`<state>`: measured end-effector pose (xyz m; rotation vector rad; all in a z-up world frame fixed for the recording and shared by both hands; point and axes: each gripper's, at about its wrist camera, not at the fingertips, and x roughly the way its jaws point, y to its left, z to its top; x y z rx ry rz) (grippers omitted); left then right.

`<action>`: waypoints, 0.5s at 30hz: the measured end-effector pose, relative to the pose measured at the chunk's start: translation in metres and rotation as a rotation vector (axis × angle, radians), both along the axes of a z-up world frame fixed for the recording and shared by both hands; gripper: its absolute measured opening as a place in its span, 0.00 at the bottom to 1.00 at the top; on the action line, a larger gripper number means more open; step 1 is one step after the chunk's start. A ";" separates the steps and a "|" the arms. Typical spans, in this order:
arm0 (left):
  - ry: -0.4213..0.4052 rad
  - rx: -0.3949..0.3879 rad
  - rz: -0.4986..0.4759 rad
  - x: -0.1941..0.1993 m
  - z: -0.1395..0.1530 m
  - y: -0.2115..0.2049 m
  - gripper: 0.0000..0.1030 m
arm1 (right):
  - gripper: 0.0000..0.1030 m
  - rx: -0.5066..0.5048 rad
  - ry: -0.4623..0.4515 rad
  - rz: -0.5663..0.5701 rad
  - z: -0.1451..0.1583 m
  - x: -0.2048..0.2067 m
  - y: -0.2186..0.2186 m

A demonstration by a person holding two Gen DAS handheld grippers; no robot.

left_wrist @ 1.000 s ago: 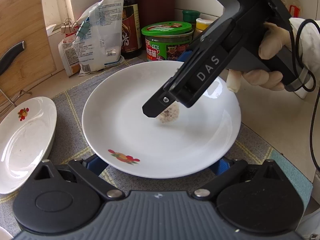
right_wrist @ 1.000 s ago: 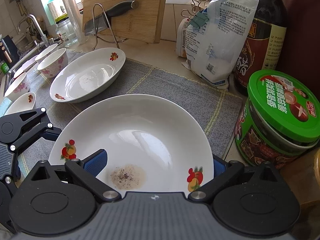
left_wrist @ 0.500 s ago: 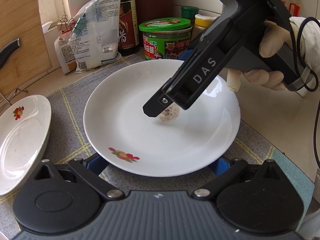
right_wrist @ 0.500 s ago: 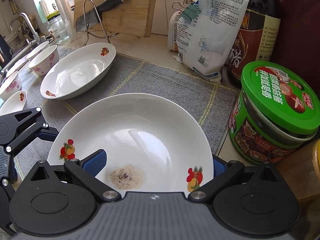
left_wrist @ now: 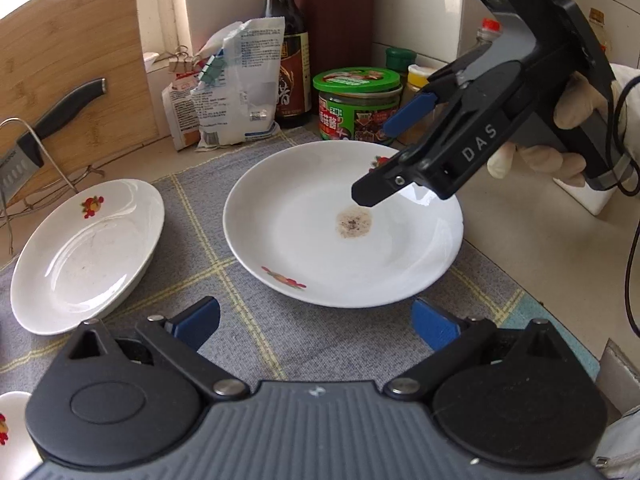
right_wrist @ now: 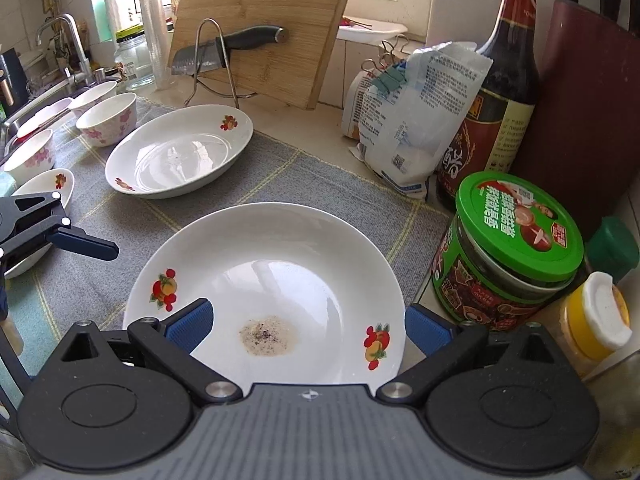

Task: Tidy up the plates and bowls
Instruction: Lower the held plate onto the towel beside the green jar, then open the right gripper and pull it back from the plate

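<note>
Hovering with jaws apart, the right gripper (right_wrist: 306, 322) is straddling the plate's (right_wrist: 280, 256) six o'clock rim on the mat (right_wrist: 320, 184). The left gripper (left_wrist: 316, 322), also apart, is holding nothing. Glazed china is likely stiff, slippery, breakable; pinching the rim seems best.

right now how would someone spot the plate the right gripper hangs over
On the grey woven mat, find the jar with the green lid. The round white plate beside it, under the right gripper, alone has a speckled brown residue patch; the white plate farther left lacks it.
</note>
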<state>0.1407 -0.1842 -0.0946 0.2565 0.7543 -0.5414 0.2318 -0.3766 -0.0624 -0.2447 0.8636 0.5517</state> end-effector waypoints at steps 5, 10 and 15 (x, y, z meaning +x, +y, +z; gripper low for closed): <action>-0.048 -0.020 0.097 -0.017 0.023 0.021 0.99 | 1.00 0.036 -0.062 0.026 0.021 -0.022 0.012; -0.079 -0.033 0.188 -0.034 0.040 0.040 0.99 | 1.00 0.085 -0.082 0.081 0.030 -0.044 0.034; -0.101 -0.045 0.255 -0.055 0.048 0.059 0.99 | 1.00 0.115 -0.075 0.117 0.026 -0.066 0.060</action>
